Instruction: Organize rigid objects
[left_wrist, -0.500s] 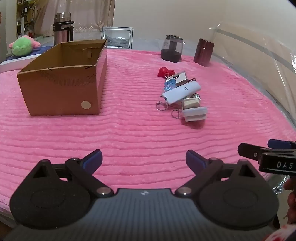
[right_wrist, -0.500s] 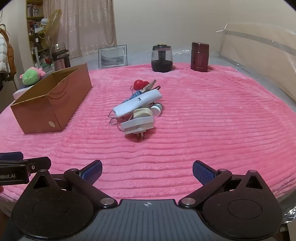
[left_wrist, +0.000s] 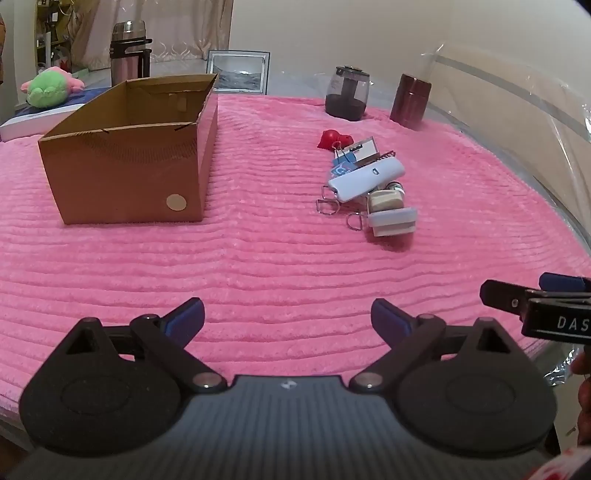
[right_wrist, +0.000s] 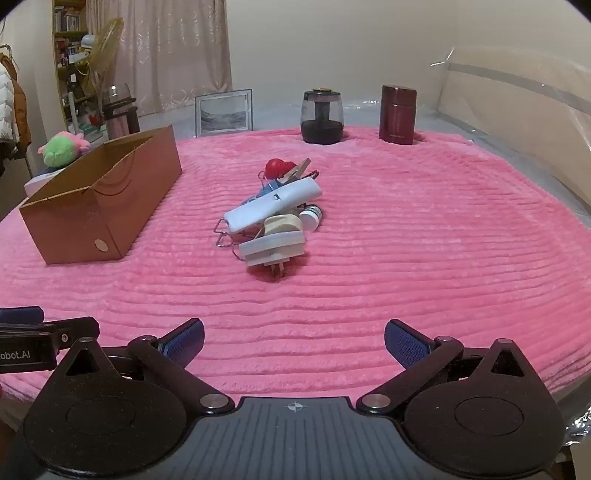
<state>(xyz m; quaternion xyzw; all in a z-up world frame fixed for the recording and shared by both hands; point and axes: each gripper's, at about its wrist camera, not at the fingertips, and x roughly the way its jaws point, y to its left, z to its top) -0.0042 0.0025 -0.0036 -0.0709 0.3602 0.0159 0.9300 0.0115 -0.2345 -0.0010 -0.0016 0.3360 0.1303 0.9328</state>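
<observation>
Both spread wide and empty: left gripper (left_wrist: 287, 317) and right gripper (right_wrist: 293, 341), low at the blanket's (right_wrist: 424, 236) near edge. Pile of small items (right_wrist: 273, 218) well ahead, untouched; open box (left_wrist: 129, 162) ahead-left, probably awaiting them.

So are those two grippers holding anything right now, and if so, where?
Nothing is held. The left gripper and right gripper both stand open over the bare pink blanket, well short of the pile of small objects.
</observation>
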